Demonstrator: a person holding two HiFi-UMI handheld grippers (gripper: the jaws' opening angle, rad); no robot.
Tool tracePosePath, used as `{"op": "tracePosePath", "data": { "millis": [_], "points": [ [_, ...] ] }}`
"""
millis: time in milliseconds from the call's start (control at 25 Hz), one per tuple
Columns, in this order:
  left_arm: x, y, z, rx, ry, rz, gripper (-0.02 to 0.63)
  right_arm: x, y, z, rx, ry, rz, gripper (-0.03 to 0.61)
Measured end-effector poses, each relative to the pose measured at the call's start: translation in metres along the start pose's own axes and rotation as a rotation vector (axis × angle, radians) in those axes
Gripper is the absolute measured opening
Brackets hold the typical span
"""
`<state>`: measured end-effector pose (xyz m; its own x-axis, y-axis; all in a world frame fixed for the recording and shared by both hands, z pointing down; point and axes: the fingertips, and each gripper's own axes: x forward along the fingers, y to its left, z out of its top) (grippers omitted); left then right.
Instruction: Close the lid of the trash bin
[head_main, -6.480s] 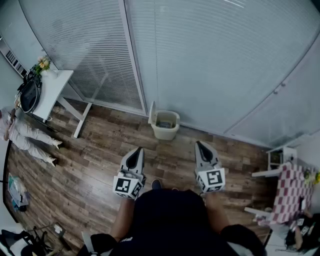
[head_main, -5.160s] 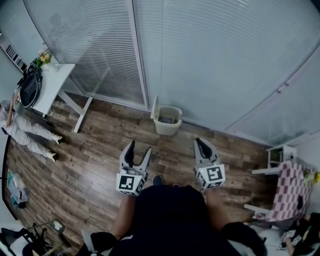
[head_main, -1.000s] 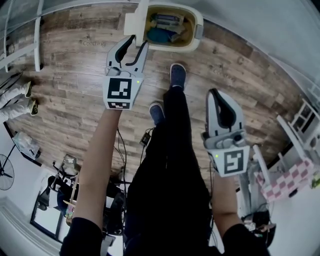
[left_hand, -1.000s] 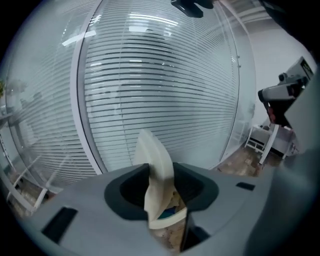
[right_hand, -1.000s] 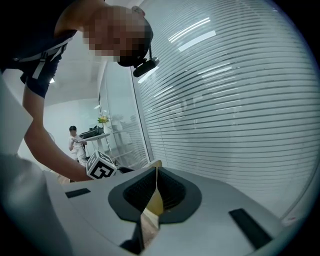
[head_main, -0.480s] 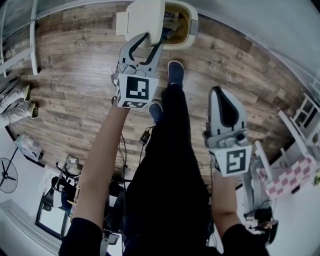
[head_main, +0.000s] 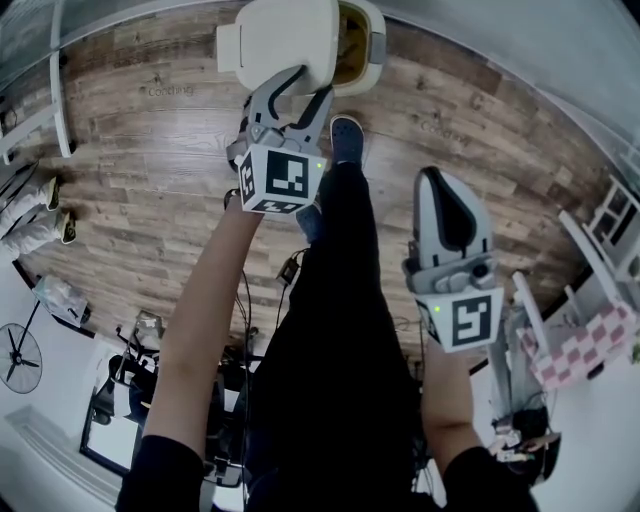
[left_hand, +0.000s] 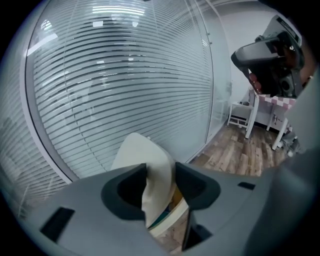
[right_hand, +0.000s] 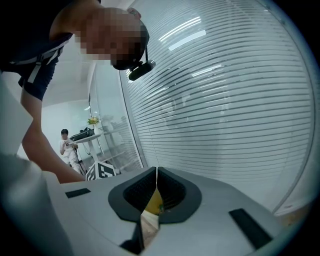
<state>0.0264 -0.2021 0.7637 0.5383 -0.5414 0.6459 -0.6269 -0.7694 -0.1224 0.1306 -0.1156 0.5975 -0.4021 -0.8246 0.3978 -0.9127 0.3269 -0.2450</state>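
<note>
The lid (head_main: 285, 40), upright beside the opening a second ago, now leans over most of the bin (head_main: 372, 50), so the closing looks nearly done; only a yellow sliver is left uncovered. Nearest, beside the person's leg (head_main: 340, 300), the right gripper (head_main: 438, 178) has its fingers pressed together on nothing. Farther out, the left gripper (head_main: 297, 85) is spreading its fingers, with the lid's front edge loose between them. The bin stands at the floor's (head_main: 150, 150) far edge.

Lid (head_main: 280, 40) tilts over trash bin (head_main: 376, 50), between the left gripper's (head_main: 305, 85) opening jaws
</note>
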Motion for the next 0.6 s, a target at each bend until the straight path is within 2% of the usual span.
{"op": "tracePosePath", "data": {
  "millis": [600],
  "points": [
    [0.041, -0.037, -0.019, 0.069, 0.046, -0.13, 0.183, 0.005, -0.004, -0.017, 0.049, 0.027, -0.023, 0.012]
  ]
}}
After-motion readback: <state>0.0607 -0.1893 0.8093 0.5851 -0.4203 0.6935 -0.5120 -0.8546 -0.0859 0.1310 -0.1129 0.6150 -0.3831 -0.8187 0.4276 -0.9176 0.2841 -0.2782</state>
